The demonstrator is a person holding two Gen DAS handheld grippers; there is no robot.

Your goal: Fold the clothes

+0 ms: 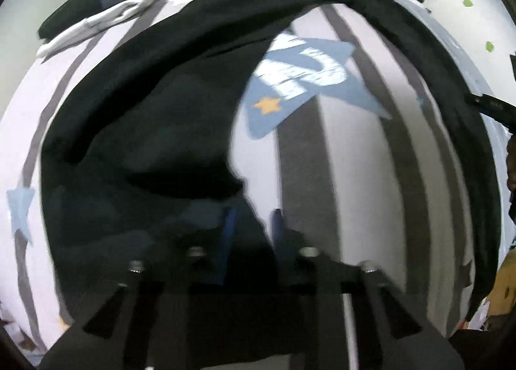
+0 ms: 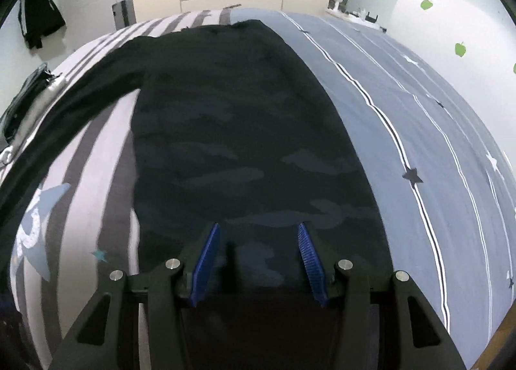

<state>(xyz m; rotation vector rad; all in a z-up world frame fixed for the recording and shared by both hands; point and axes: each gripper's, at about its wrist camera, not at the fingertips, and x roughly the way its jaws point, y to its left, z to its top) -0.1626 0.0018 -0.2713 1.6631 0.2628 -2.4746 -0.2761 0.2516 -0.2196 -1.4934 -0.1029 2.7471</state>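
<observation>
**Dark camouflage garment spread on the striped bed**

We are looking down at a dark camouflage garment (image 2: 245,144) that is lying flat along the bed (image 2: 419,105), its body running away from us over the seam where the white sheet with grey stripes is meeting the blue-grey sheet with thin white lines and stars. One long sleeve (image 2: 64,112) is trailing off to the left across the grey stripes.

The right gripper (image 2: 259,257) is hovering over the near hem with its blue ribbed pads (image 2: 206,260) standing apart, released, with nothing pinched between them.

In the left wrist view, the left gripper (image 1: 251,234) is clenched, its blue pads (image 1: 229,234) drawn close together, and black cloth (image 1: 145,144) is bunching right at them; motion blur is keeping us from telling whether a fold is actually caught there. From that spot the dark fabric is arching up and across the view to the right edge.

On writing: the only print we are finding is on a blue pennant-shaped patch (image 1: 290,92) on the sheet, bearing large white distressed characters and a small yellow star (image 1: 266,105); they are blurred and turned, so we are not reading them with confidence.

Beyond the bed, a dark jacket (image 2: 38,21) is hanging on the wall near a door, and green apple stickers (image 2: 460,49) are dotting the right wall.
</observation>
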